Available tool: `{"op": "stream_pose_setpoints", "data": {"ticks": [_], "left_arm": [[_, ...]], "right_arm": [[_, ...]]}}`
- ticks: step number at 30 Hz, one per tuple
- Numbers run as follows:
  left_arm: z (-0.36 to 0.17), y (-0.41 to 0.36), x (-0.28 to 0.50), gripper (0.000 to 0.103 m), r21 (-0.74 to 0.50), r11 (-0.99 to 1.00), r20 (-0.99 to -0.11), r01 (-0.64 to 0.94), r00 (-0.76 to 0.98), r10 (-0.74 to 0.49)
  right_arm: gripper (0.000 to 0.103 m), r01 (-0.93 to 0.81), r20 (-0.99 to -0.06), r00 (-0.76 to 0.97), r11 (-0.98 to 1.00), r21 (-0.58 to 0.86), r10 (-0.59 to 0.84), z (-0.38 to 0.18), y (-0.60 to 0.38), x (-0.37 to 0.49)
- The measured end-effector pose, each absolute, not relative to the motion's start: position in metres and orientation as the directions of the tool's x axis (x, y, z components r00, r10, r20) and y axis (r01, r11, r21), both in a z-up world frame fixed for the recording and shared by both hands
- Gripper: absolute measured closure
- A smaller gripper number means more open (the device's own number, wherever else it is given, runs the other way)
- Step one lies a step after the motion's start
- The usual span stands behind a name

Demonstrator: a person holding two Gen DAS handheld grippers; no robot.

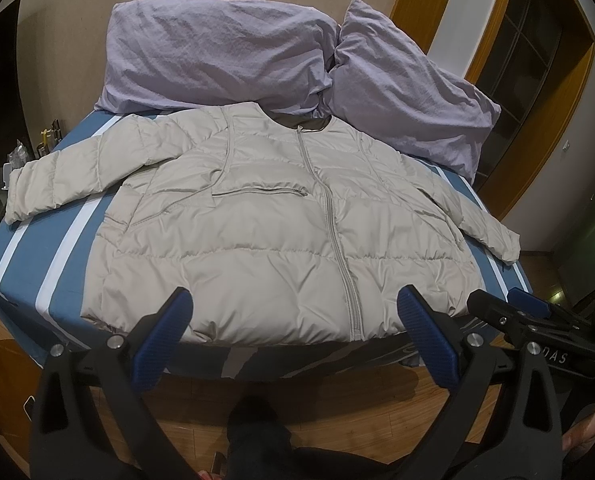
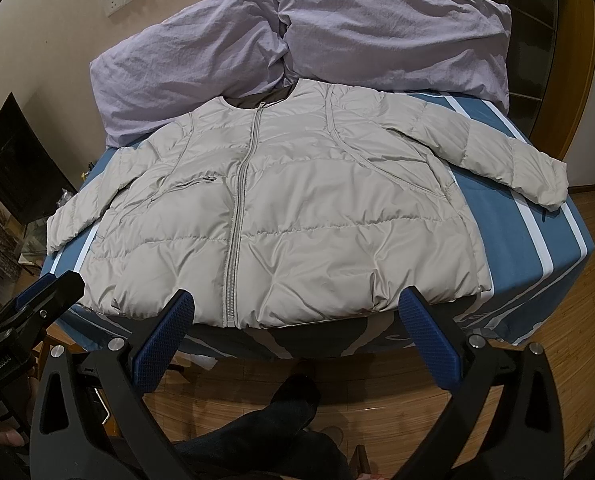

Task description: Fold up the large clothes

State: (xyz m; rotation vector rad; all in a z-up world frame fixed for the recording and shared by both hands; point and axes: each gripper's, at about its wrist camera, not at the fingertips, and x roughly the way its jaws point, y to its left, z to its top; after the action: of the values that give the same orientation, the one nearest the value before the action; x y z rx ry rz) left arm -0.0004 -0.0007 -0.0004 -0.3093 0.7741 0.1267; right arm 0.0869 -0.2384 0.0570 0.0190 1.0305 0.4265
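Note:
A beige puffer jacket (image 1: 265, 232) lies flat and zipped on the bed, front up, both sleeves spread out to the sides; it also shows in the right wrist view (image 2: 297, 208). My left gripper (image 1: 295, 308) is open and empty, held just short of the jacket's bottom hem at the bed's near edge. My right gripper (image 2: 297, 308) is open and empty, also just short of the hem, to the right of the left one; it shows in the left wrist view (image 1: 509, 304). The left gripper shows at the left edge of the right wrist view (image 2: 53, 288).
The bed has a blue sheet with white stripes (image 1: 33, 256). Two lilac pillows (image 1: 217, 52) (image 1: 409, 92) lean on the wall behind the collar. A wooden floor (image 2: 557, 340) surrounds the bed. A wooden door frame (image 1: 545, 128) stands at the right. My leg (image 2: 289, 400) is below.

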Motion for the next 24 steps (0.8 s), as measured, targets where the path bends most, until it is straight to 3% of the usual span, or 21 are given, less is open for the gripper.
{"op": "stream_pose_setpoints", "data": {"ticks": [24], "left_arm": [[-0.0017, -0.0054, -0.0052, 0.002, -0.225, 0.947, -0.708, -0.229, 0.707, 0.003]], "right_arm": [[0.001, -0.334, -0.828, 0.437, 0.918, 0.213, 0.351, 0.0557, -0.2368, 0.0893]]}}
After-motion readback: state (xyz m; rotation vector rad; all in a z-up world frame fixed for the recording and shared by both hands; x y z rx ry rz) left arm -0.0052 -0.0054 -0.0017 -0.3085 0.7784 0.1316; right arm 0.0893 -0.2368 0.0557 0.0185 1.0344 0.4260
